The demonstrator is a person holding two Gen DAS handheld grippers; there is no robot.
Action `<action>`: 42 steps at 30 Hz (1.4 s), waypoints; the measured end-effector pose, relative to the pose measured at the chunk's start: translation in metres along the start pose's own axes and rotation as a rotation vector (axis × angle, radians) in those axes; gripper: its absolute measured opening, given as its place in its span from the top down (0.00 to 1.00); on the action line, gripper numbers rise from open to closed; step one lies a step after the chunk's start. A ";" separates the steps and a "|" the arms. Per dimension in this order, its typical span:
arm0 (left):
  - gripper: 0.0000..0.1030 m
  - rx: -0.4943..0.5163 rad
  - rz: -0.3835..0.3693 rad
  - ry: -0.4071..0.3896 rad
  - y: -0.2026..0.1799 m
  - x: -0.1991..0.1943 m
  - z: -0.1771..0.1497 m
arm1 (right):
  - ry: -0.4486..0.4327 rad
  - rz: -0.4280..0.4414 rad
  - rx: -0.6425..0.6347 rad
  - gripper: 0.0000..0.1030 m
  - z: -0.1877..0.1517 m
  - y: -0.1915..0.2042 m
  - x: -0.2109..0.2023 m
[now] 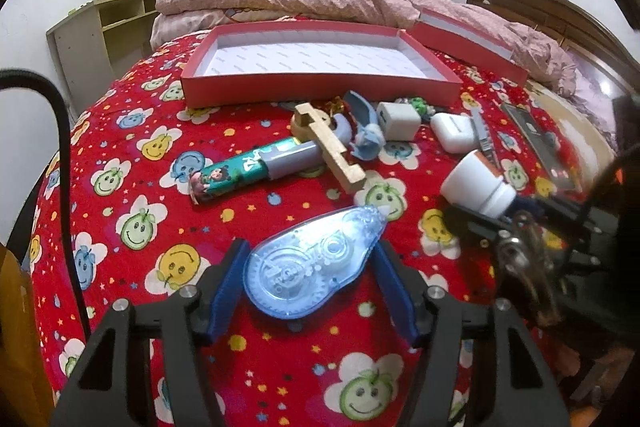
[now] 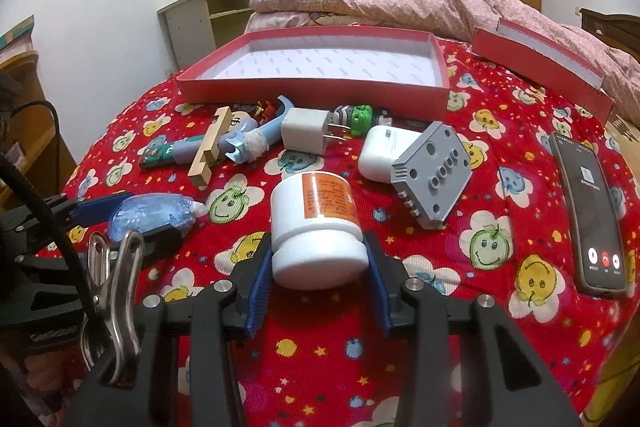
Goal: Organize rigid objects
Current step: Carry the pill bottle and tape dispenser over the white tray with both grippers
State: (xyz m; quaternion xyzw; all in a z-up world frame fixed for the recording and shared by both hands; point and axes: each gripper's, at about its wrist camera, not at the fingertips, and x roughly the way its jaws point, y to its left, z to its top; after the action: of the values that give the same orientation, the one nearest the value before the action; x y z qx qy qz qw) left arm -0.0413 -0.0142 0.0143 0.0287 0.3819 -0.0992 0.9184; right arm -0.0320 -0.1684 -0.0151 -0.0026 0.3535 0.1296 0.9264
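Observation:
A clear blue correction tape dispenser [image 1: 308,267] lies flat between the blue pads of my left gripper [image 1: 310,245], and both pads touch its sides; the right wrist view shows this dispenser [image 2: 152,215] at the left. My right gripper [image 2: 317,239] is shut on the cap end of a white bottle with an orange label [image 2: 316,227], which the left wrist view shows tipped over [image 1: 476,187] at the right. Behind the clutter stands an open red box [image 1: 320,91] with a white, bare inside [image 2: 312,93].
On the red smiley-print bedcover lie a green tube [image 1: 240,175], a wooden piece [image 2: 210,151], a blue toy [image 2: 256,139], a white charger [image 2: 304,135], a white earbud case [image 2: 380,155], a grey block [image 2: 432,175] and a phone [image 2: 592,215]. The box lid [image 2: 540,67] leans on a pink duvet.

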 end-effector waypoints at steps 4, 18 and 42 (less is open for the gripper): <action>0.35 0.002 0.004 -0.014 -0.001 -0.007 0.001 | 0.002 0.001 0.011 0.59 0.000 0.000 -0.002; 0.35 -0.033 0.004 -0.048 0.006 -0.030 0.012 | -0.051 0.016 0.035 0.60 0.005 -0.001 -0.032; 0.35 0.011 0.029 -0.142 0.003 -0.032 0.113 | -0.075 0.055 0.024 0.59 0.072 -0.012 -0.034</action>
State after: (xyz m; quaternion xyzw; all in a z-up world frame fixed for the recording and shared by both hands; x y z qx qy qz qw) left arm 0.0161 -0.0202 0.1166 0.0324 0.3146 -0.0896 0.9444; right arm -0.0066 -0.1810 0.0605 0.0230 0.3199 0.1511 0.9351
